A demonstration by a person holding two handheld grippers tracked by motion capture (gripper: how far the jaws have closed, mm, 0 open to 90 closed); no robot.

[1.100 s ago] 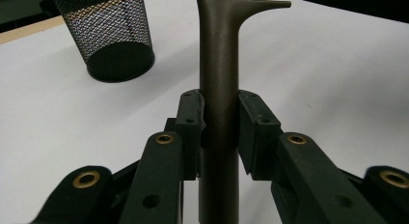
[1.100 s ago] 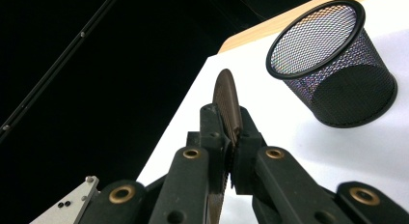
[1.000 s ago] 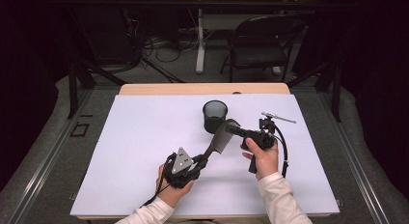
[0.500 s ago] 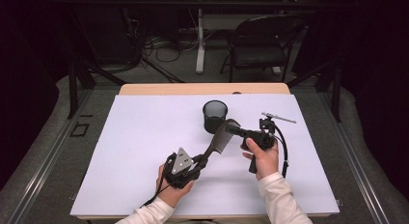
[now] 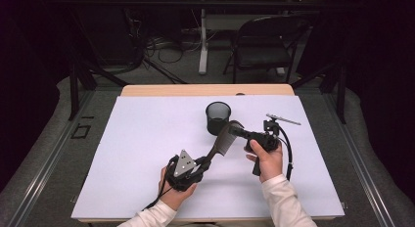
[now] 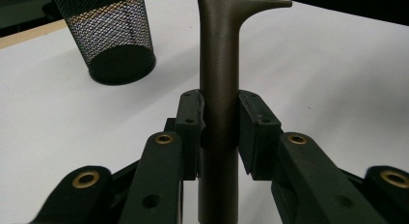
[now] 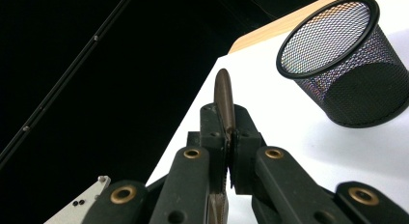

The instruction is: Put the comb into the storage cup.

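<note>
Holding the comb [image 5: 222, 141] between both tools, we judge this a handover above the bench [image 5: 147, 139], at about 6 o'clock from the mesh cup [image 5: 218, 117]. Our left tool [image 6: 219, 132] is clamped on the handle; our right tool [image 7: 226, 137] is pinched tight on the thin toothed end. Next, one tool should let go so the other can carry the comb to the cup. We can read no writing or brand anywhere.
</note>
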